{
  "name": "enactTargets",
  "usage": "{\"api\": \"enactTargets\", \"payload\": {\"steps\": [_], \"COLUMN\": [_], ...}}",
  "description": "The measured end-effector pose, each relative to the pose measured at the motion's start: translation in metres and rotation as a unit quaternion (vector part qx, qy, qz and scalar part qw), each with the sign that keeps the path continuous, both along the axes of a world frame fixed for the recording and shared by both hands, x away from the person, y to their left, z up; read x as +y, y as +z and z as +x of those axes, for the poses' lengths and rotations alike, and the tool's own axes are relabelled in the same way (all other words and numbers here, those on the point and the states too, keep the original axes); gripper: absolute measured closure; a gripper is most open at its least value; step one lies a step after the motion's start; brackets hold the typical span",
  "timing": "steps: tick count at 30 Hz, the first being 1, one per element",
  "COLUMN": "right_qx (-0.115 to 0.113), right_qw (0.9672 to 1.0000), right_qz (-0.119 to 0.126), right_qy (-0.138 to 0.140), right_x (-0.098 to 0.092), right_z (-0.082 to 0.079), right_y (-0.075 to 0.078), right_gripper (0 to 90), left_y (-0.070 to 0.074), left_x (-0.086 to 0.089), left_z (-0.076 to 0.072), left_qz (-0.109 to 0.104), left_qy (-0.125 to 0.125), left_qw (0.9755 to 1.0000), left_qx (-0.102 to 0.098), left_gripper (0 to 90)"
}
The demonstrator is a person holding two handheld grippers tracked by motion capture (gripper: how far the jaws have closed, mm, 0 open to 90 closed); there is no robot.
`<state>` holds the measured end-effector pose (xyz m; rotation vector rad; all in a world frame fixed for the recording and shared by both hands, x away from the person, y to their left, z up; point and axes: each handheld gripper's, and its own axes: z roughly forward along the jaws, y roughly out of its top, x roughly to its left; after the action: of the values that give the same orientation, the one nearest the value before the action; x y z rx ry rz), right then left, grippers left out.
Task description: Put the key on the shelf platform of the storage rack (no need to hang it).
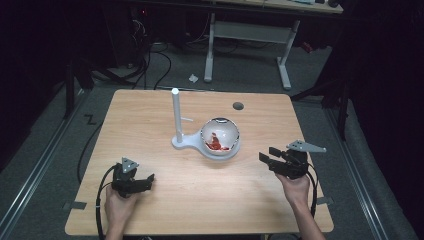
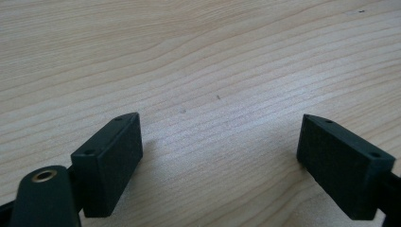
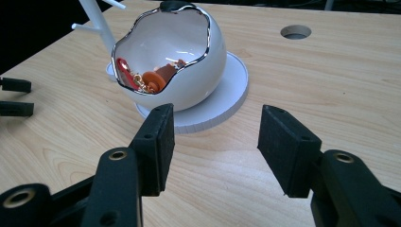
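A white egg-shaped bowl (image 1: 220,136) with a jagged silver rim rests on a round white base (image 1: 196,144) that carries a tall white post (image 1: 176,114). Red and orange trinkets (image 3: 144,78) lie inside the bowl (image 3: 189,71). My left gripper (image 1: 145,181) sits low at the table's front left, open, with bare wood between its jaws (image 2: 220,142). My right gripper (image 1: 266,156) is at the front right, open and pointed at the bowl, a short way from the base (image 3: 231,90). Nothing is held in either gripper (image 3: 215,142).
A round cable hole (image 1: 238,105) is in the wooden table (image 1: 150,115) at the back right. Behind the table stand a white desk frame (image 1: 247,45) and loose cables on the floor. The left gripper's jaw tips (image 3: 16,97) poke in at the right gripper view's left edge.
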<state>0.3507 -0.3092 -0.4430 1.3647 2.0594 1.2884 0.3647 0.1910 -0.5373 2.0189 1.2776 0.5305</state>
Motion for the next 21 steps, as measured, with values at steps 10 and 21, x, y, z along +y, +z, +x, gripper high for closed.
{"api": "enactTargets", "payload": {"steps": [10,21], "right_qx": [0.008,0.012], "right_qw": [1.0000,0.9999], "right_qz": [0.000,0.001], "right_qy": [0.005,0.007], "right_x": [0.004,0.008], "right_z": [-0.002,-0.003], "right_y": [-0.009,-0.018], "right_gripper": [46.9,47.1], "left_y": [0.000,0.000], "left_x": [0.000,0.000], "left_z": [0.000,0.000], "left_qz": [0.000,0.000], "left_qy": [0.000,0.000], "left_qw": [1.0000,1.0000], "left_qx": [0.000,0.000], "left_gripper": [15.4,15.4]}}
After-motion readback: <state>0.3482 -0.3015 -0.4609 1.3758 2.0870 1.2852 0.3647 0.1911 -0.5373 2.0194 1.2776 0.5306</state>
